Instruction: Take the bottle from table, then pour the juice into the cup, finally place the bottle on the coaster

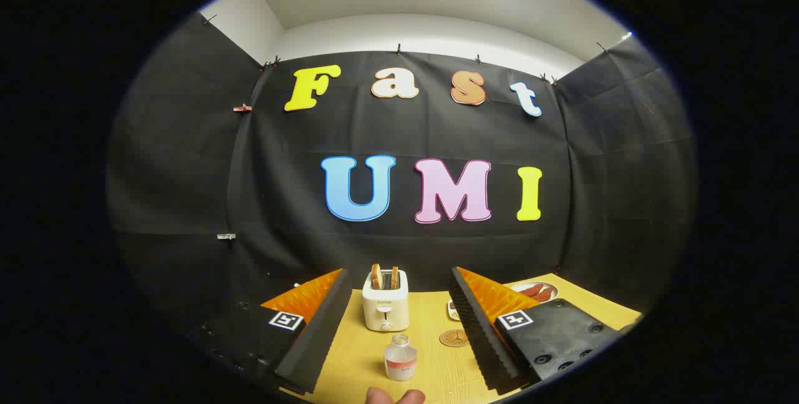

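Note:
A small clear bottle (399,359) with an open neck and a pale label stands upright on the yellow wooden table (437,369), between my two fingers and near their bases. My gripper (399,274) is open wide, its fingers on either side of the bottle and apart from it. A round brown coaster (454,338) lies on the table just right of the bottle, close to the right finger. Part of a small pale cup-like object (453,310) peeks out behind the right finger, mostly hidden.
A white toaster (386,308) with two bread slices stands beyond the bottle, between the fingertips. A plate (535,291) with reddish food sits at the far right. A person's fingertips (394,396) show at the table's near edge.

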`<state>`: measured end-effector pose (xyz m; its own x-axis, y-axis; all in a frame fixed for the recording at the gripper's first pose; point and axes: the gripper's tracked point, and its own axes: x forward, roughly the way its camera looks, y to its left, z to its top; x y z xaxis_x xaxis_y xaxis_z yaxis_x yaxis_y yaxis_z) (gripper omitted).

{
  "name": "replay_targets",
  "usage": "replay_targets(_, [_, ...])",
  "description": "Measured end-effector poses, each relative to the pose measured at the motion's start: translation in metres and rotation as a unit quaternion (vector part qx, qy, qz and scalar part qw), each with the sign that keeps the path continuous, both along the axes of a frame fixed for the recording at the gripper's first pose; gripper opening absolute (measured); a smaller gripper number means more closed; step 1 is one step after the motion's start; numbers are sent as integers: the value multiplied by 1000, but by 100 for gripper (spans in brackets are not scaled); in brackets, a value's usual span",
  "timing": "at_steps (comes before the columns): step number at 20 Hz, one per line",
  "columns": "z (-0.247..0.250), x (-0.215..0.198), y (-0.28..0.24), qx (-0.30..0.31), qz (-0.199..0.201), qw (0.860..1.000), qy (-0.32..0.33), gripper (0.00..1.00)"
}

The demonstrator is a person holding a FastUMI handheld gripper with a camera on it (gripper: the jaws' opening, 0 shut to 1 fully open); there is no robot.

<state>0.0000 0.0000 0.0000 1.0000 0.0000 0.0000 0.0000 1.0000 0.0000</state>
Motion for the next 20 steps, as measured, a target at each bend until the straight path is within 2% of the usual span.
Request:
replay_targets(6, [-3,-1,4,-6,4,1000,0,97])
replay_targets(11, [2,-6,-3,-8,-1,1000,-30,96])
replay_targets(20, [-32,-3,-5,-10,-1,1000,-8,97])
